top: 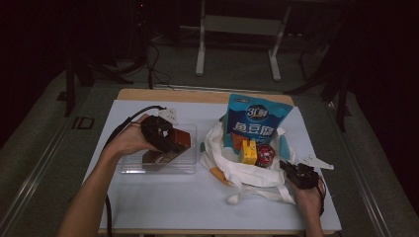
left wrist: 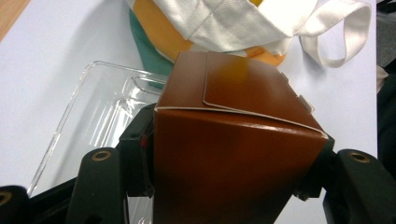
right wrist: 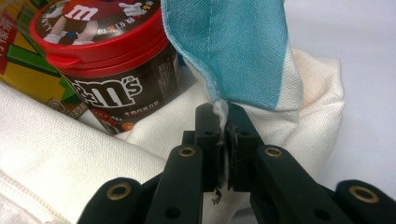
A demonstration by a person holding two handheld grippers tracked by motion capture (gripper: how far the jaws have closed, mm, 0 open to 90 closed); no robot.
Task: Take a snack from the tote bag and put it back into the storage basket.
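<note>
A brown cardboard box (top: 180,138) (left wrist: 243,93) sits between the jaws of my left gripper (top: 170,142) (left wrist: 231,161), whose pads (left wrist: 140,149) press on both its sides. It hangs tilted over a clear plastic tray (top: 148,169) (left wrist: 88,98). My right gripper (top: 288,168) (right wrist: 223,135) is shut on the rim of a white tote bag (top: 247,174) (right wrist: 60,154) with a blue panel (right wrist: 233,46). Inside the bag stand a red-lidded M&M's tub (top: 265,155) (right wrist: 112,65), a yellow carton (top: 248,152) (right wrist: 18,60) and a tall blue snack bag (top: 257,118).
The table carries a white cover (top: 173,202); its wooden far edge (top: 173,94) shows behind. A white frame's legs (top: 200,49) stand on the floor beyond. The tote's loose handle (left wrist: 341,37) lies on the cover near the tray. A black cable (top: 123,123) trails from the left gripper.
</note>
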